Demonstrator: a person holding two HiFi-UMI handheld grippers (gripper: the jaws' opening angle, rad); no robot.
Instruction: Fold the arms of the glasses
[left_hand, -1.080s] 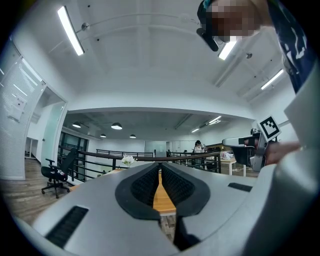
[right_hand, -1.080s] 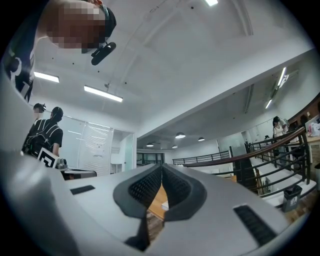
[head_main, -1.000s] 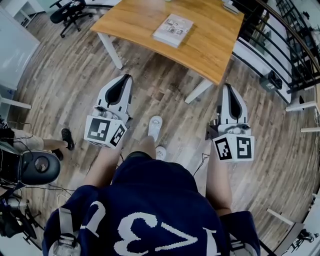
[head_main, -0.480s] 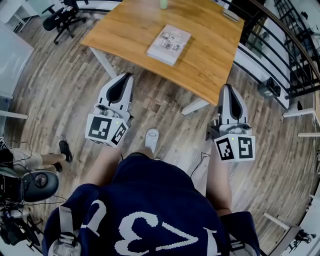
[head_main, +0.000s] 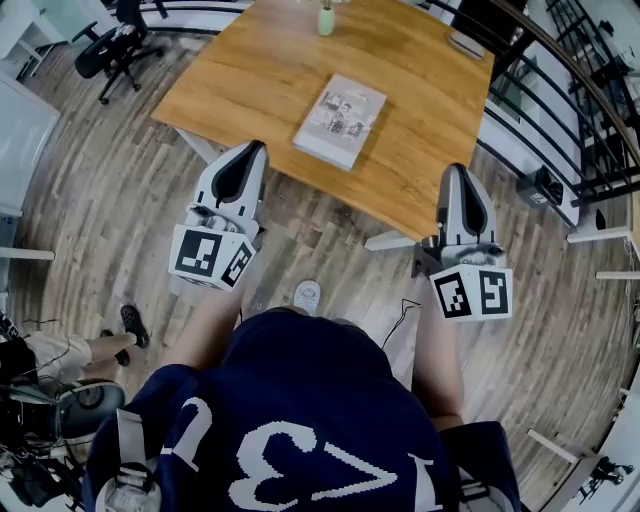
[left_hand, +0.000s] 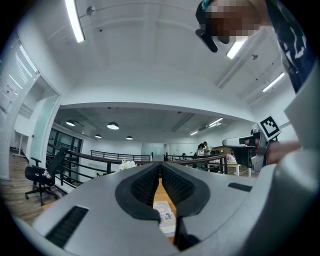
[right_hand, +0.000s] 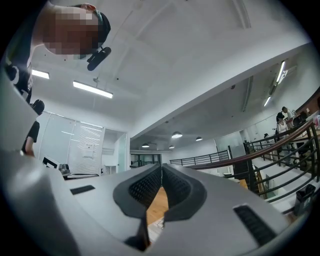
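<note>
I cannot make out any glasses clearly in these views. A small dark object (head_main: 466, 44) lies at the far right edge of the wooden table (head_main: 250, 70), too small to identify. My left gripper (head_main: 246, 150) is held over the table's near left edge, its jaws shut with nothing between them. My right gripper (head_main: 455, 172) hovers by the table's near right corner, also shut and empty. In the left gripper view the left gripper (left_hand: 161, 165) points at a book (left_hand: 165, 216) on the table. The right gripper (right_hand: 161, 167) looks along the wooden table top (right_hand: 159, 200).
A book (head_main: 340, 120) lies mid-table and a small green vase (head_main: 326, 18) stands at the far edge. Black railing (head_main: 560, 110) runs along the right. An office chair (head_main: 110, 40) stands far left. Another person's leg and shoe (head_main: 125, 322) show at the left.
The table has drawn closer and lower in the head view as the person steps toward it. Both grippers keep the same pose and stay shut.
</note>
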